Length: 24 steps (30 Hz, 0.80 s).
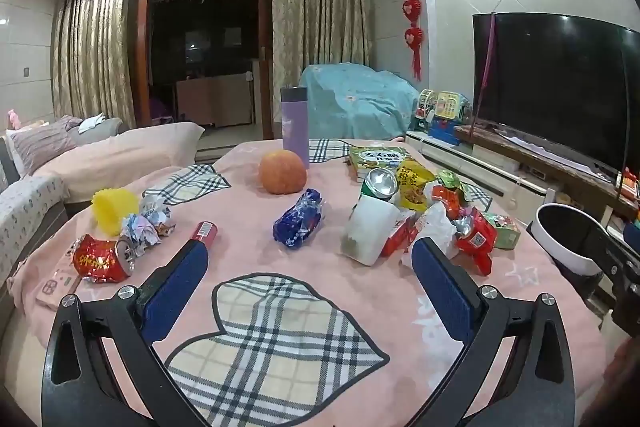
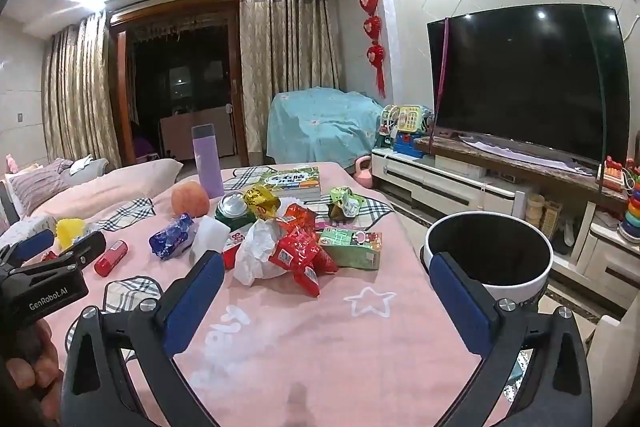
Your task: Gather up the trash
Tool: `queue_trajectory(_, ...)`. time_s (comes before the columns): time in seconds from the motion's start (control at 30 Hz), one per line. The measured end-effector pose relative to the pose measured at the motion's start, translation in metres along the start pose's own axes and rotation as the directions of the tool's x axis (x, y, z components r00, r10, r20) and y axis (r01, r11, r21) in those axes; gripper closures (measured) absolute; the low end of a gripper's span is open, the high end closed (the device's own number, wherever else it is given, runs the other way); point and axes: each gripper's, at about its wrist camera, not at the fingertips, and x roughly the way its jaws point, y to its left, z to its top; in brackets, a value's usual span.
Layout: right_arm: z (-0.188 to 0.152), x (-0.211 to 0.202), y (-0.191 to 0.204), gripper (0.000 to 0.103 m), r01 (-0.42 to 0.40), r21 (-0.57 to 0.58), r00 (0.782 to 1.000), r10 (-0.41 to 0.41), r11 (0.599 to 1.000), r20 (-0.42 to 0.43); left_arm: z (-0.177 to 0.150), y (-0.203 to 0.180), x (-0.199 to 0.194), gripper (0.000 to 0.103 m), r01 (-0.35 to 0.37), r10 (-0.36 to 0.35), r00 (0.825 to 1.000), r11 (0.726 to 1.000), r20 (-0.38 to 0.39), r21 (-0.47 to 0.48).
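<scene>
Trash lies scattered on a pink tablecloth (image 1: 320, 259). In the left wrist view a crushed red can (image 1: 102, 259), crumpled paper (image 1: 142, 223) and a yellow cup (image 1: 114, 207) sit at the left, a blue wrapper (image 1: 300, 223) in the middle. A heap at the right holds a white cup (image 1: 370, 231), a green can (image 1: 378, 183) and red wrappers (image 1: 474, 235). My left gripper (image 1: 310, 253) is open and empty above the cloth. My right gripper (image 2: 326, 267) is open too, just short of the red wrappers (image 2: 298, 247) and white tissue (image 2: 256, 251). A white bin (image 2: 490, 251) with a black inside stands off the table's right edge.
An orange fruit (image 1: 282, 171), a purple flask (image 1: 295, 125), a book (image 1: 378, 157) and a small red tube (image 1: 204, 231) also rest on the table. A green carton (image 2: 352, 243) lies by the heap. A sofa (image 1: 100, 155) is at the left, a TV (image 2: 524, 83) on its stand at the right.
</scene>
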Motion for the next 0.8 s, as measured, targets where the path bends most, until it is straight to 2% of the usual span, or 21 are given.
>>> queue_trajectory(0.1,-0.0024,-0.0007,0.0031,0.0,0.018,-0.01,1.0,-0.017,1.0,0.008,0.0,-0.0003,0.0014,0.0,0.0,0.0,1.0,1.0,-0.004,0.003)
queue_trajectory(0.8,-0.0034,0.0011,-0.001,0.0,-0.017,0.006,1.0,0.017,1.0,-0.023,0.0,-0.0018,0.0014,0.0,0.008,-0.008,1.0,1.0,0.004,0.01)
